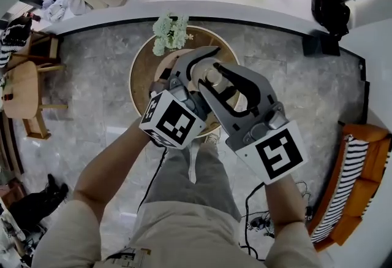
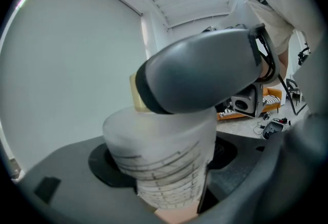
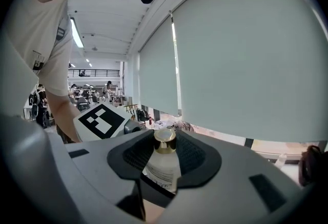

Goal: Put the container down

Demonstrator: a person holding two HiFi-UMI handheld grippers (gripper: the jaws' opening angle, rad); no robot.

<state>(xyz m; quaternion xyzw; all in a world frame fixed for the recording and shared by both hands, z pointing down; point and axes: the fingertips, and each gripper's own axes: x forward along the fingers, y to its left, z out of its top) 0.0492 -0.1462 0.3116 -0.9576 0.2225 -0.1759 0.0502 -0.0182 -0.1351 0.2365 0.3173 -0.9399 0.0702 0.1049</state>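
Closest to my eyes, the two marker cubes are filling the lower middle of the head view, the left cube [image 1: 173, 121] beside the right cube [image 1: 280, 154], because I am carrying both tools close together in front of me. Beyond them the left gripper [image 1: 199, 70] and the right gripper [image 1: 223, 86] are crossing over each other, and both are clamping the same bottle [image 1: 214, 78] at the centre of the frame.

From the right gripper view, the dark pads are pressing on the frosted body from either side, with the gold cap [image 3: 165, 141] pointing up. From the left gripper view, the bottle is filling the gap between that tool's pads, and one grey jaw of the other gripper is lying across its neck. I am judging that I am using two grips because the smooth body could slip or tip in one.

I am holding the bottle upright over the round wooden table [image 1: 139, 73], so that it can land on its base. The white flowers [image 1: 169, 32] are sitting at the table's upper edge, so I am aiming for the bare wood nearer me. The bottle looks to be hanging above the tabletop, not yet set down.
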